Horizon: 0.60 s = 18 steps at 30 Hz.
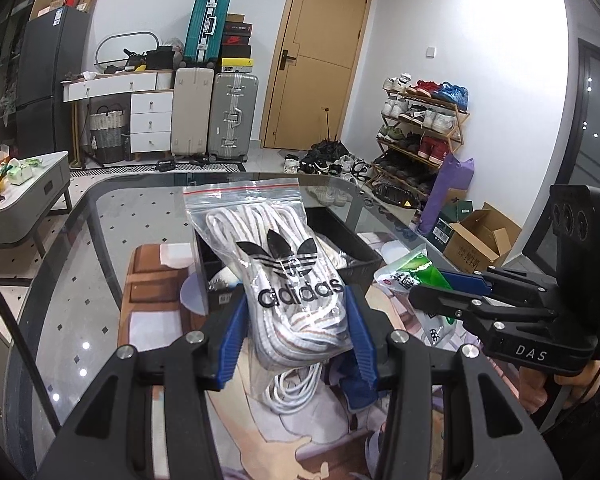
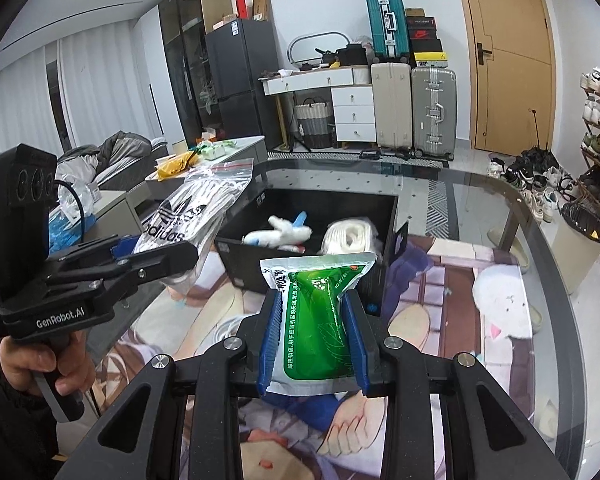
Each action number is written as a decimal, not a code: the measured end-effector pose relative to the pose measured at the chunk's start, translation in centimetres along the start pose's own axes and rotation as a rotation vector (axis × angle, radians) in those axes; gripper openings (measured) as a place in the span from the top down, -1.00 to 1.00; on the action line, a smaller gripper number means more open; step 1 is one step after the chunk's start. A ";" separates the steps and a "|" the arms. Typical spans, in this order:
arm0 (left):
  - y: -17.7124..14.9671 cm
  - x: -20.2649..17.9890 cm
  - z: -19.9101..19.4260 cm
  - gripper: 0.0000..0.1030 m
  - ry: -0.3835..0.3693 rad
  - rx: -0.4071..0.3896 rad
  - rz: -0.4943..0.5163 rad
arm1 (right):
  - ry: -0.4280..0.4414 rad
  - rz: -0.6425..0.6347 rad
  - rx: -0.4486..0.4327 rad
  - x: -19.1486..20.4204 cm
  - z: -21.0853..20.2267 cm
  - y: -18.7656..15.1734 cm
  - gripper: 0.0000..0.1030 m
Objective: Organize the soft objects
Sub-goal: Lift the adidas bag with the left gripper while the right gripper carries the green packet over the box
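My left gripper point(image 1: 296, 332) is shut on a clear zip bag of white laces with an Adidas logo point(image 1: 284, 272) and holds it above the table, in front of the black bin point(image 1: 336, 232). The bag also shows in the right wrist view point(image 2: 188, 216), left of the bin point(image 2: 320, 236). My right gripper point(image 2: 314, 340) is shut on a green and white pouch point(image 2: 320, 312) and holds it just before the bin's near wall. The pouch shows in the left wrist view point(image 1: 416, 276) at right. The bin holds a white plush toy point(image 2: 284, 232) and a white roll point(image 2: 350, 238).
The bin stands on a glass table point(image 1: 100, 232) over a printed mat point(image 2: 460, 280). A coil of white cord point(image 1: 296, 388) and blue cloth point(image 1: 352, 388) lie on the mat under my left gripper. A low side table point(image 1: 28, 192) stands at left, a shoe rack point(image 1: 420, 128) at right.
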<state>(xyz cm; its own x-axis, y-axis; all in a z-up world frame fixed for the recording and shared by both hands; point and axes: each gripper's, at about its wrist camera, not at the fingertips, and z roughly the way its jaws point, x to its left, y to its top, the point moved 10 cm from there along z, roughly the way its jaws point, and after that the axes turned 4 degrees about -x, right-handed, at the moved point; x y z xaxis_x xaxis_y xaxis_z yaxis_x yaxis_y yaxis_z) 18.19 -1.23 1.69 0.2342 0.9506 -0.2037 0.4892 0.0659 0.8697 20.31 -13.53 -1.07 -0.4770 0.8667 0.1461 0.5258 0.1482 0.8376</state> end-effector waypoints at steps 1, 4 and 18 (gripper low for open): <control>0.2 0.0 0.2 0.10 -0.001 -0.001 0.000 | -0.003 0.002 -0.006 -0.1 0.0 0.3 0.40; 0.6 0.0 0.6 0.10 0.001 -0.005 0.005 | -0.010 0.009 -0.019 -0.6 0.2 1.4 0.40; 2.5 1.0 2.9 0.10 0.000 -0.005 0.004 | -0.019 0.018 -0.032 -1.7 2.4 5.4 0.40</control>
<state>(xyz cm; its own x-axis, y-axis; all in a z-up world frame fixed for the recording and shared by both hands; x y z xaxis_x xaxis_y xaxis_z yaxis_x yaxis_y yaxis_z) 22.11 -1.03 2.35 0.2363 0.9508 -0.2004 0.4840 0.0637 0.8728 25.66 -13.07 1.98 -0.4541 0.8780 0.1512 0.5108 0.1175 0.8516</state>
